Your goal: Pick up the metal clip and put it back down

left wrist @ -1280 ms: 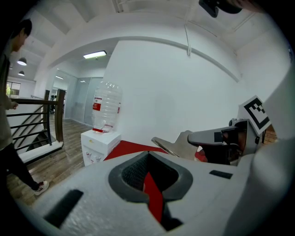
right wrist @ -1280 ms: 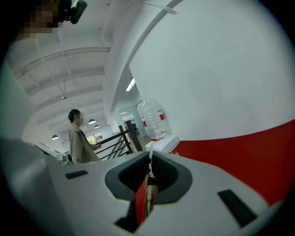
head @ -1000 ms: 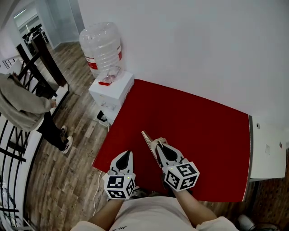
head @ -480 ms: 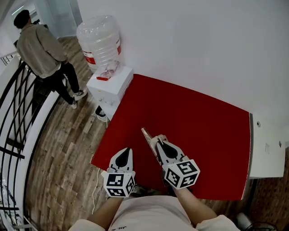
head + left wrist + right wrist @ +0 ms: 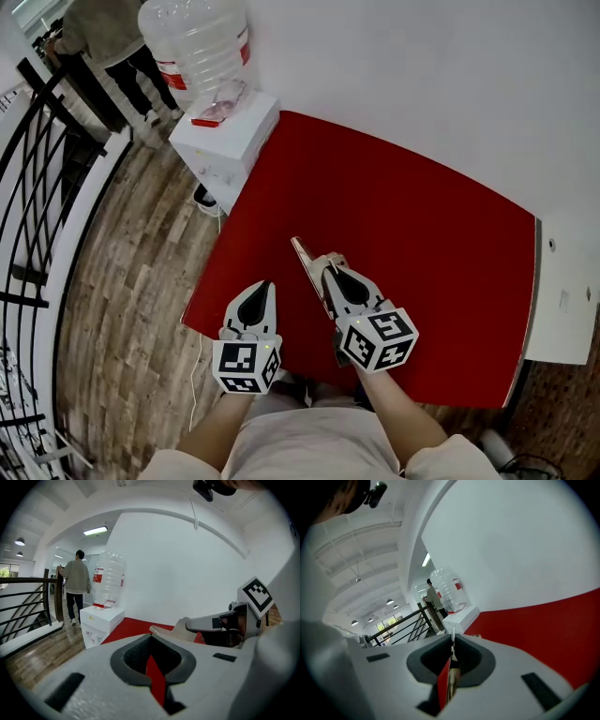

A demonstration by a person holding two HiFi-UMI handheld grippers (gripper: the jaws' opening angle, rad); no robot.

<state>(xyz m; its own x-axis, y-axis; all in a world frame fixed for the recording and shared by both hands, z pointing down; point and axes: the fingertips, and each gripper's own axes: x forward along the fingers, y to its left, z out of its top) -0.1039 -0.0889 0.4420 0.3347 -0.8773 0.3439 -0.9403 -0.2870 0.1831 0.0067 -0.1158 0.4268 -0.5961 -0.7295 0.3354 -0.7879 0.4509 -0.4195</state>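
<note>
At the far left a black railing [image 5: 33, 178] borders the wooden floor [image 5: 131, 281], and a person [image 5: 98, 21] stands at its far end. Just right of them a clear water bottle [image 5: 199, 42] sits upside down on a white dispenser [image 5: 228, 141], which stands against the red table's [image 5: 412, 225] far left corner.

The left gripper [image 5: 262, 287] hovers at the table's near left edge. Its fingers are pressed together, with only a thin slit between the dark pads, and they hold nothing.

Just to its right the metal clip [image 5: 306, 260] is over the near part of the table. It is a thin, pale strip pointing far and left, and it juts out past the tips that grasp it. From the left gripper view it looks raised off the red surface.

The right gripper [image 5: 328, 266] has its fingers nearly closed, pinching the near end of the clip. In its own view the clip's thin edge stands upright between the pads.
</note>
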